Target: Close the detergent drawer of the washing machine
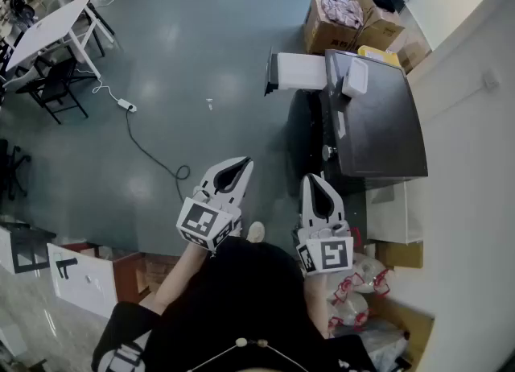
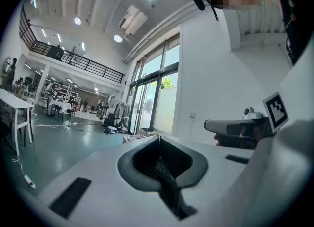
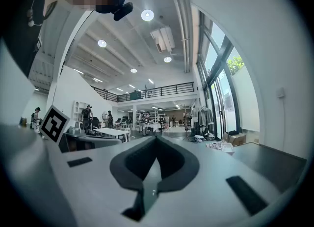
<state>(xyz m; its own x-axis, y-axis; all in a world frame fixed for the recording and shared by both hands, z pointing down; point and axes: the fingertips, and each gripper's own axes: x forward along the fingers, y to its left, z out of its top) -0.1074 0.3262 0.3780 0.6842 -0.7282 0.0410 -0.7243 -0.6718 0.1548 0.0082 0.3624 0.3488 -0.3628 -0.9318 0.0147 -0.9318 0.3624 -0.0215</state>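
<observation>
Glossy grey-green floor in a tall hall with a window wall and a railed gallery. White bench at far left, white wall at right. Against that wall, one dark-topped washing machine, with one white detergent drawer pulled out of its far front corner over the floor. Two cardboard boxes just beyond. Two tongs held level, near the machine but well short of the drawer: left tongs and right tongs, both shut tight and empty.
</observation>
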